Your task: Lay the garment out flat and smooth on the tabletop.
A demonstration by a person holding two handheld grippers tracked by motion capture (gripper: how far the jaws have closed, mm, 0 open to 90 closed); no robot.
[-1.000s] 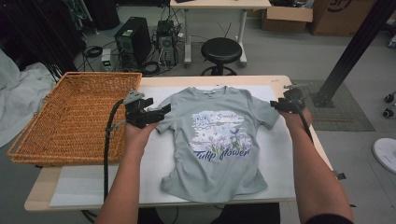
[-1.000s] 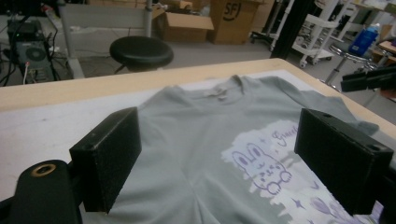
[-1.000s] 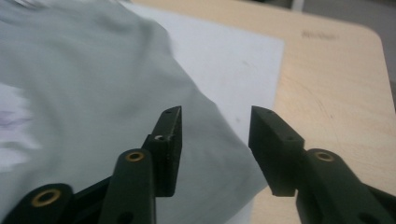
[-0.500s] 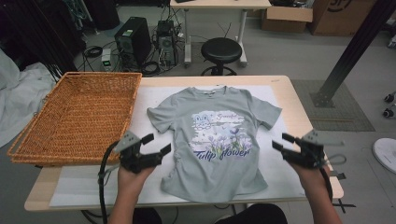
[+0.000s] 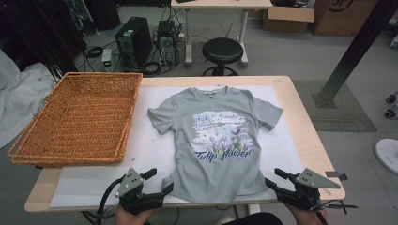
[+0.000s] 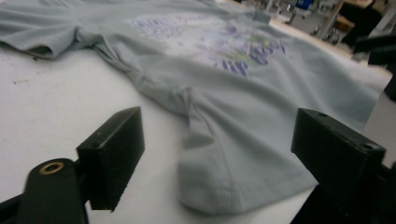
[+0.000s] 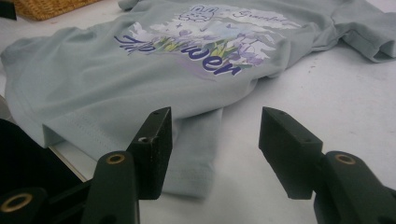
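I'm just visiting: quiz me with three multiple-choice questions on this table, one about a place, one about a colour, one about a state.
1. Where is the woven wicker basket relative to the grey printed T-shirt?
A. On its left
B. On its right
C. On top of it

2. What colour is the large lettering on the shirt?
A. Red
B. Dark blue-purple
C. Yellow

3. How is the left gripper?
A. Clamped on a sleeve
B. Open by the shirt's hem corner
C. Inside the basket

Answers: 1 A, the high view shows the basket at the table's left. 2 B, the print shows it. 3 B, its jaws straddle the hem corner without pressing it.
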